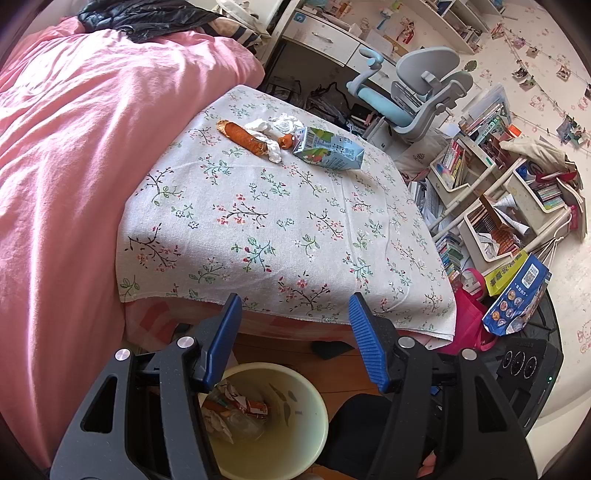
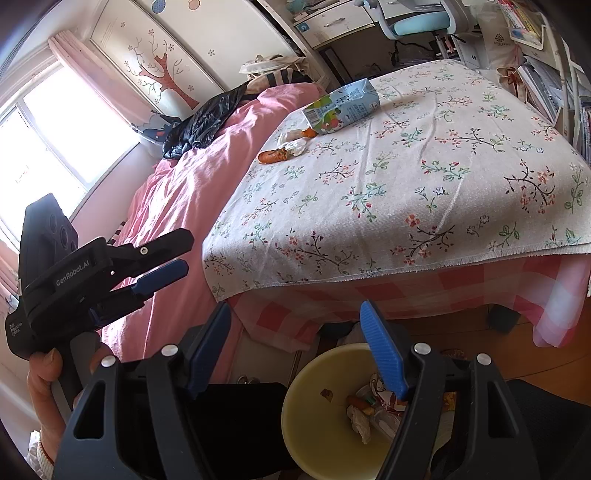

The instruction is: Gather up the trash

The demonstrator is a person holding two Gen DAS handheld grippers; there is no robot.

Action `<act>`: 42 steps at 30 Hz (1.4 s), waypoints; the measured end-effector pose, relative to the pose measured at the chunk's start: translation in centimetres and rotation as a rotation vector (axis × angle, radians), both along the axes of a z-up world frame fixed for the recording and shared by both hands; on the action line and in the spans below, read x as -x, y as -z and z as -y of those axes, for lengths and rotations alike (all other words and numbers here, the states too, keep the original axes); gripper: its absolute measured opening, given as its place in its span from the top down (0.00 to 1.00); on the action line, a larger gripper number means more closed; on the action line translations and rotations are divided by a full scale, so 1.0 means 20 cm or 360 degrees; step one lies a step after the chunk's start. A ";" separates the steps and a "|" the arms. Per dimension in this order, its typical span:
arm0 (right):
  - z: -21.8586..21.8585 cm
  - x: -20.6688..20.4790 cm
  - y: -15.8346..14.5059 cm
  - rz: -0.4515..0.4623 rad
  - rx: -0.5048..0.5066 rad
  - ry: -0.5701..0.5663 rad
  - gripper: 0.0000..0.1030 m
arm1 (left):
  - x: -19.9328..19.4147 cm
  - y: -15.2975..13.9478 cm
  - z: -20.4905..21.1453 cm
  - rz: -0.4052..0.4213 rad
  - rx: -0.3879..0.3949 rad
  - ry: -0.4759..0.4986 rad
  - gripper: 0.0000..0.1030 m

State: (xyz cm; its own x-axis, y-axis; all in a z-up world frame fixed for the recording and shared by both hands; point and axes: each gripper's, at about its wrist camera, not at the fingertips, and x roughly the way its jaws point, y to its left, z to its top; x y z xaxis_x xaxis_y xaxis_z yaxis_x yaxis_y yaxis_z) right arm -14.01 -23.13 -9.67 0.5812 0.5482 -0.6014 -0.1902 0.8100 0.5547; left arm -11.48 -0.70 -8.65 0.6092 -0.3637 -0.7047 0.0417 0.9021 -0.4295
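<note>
Two claws hovering released, nothing between the jaws: left claw (image 1: 295,314) and right claw (image 2: 295,321), both poised over the near edge of the bed and tilting downward. Left claw also appearing in the right wrist view (image 2: 173,254), gripped by a hand (image 2: 48,384) at lower left, jaws apart.

Remaining trash lying clustered at the far side of the flowered cloth (image 1: 280,229) covering the bed corner: carton (image 1: 328,147) lying on its side, crumpled tissues (image 1: 275,127) just beside it, orange food scrap (image 1: 245,138) touching the tissues.

Bin (image 1: 295,417) standing on the floor below the bed edge, directly under the claws, already holding wrappers and tissue (image 2: 365,410).

Pink quilt (image 1: 74,147) spreading alongside the cloth; black bag (image 1: 147,16) resting at its far end; desk chair (image 1: 417,92) standing beyond the bed.
</note>
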 end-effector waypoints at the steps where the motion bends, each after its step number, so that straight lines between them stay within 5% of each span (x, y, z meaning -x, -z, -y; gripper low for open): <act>1: 0.00 0.00 0.00 0.0000 0.0002 -0.0002 0.32 | 0.00 0.00 0.00 0.0000 0.0000 0.0000 0.44; 42: -0.04 0.01 -0.01 0.0016 0.0023 -0.0032 0.32 | 0.00 0.01 -0.03 0.0005 0.0005 -0.0012 0.44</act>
State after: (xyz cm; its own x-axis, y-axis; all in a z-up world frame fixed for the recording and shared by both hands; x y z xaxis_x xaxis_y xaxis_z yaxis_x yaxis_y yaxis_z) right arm -14.23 -22.42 -9.39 0.5761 0.5511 -0.6037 -0.2119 0.8140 0.5408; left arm -11.45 -0.15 -8.85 0.6143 -0.3613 -0.7015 0.0360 0.9009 -0.4325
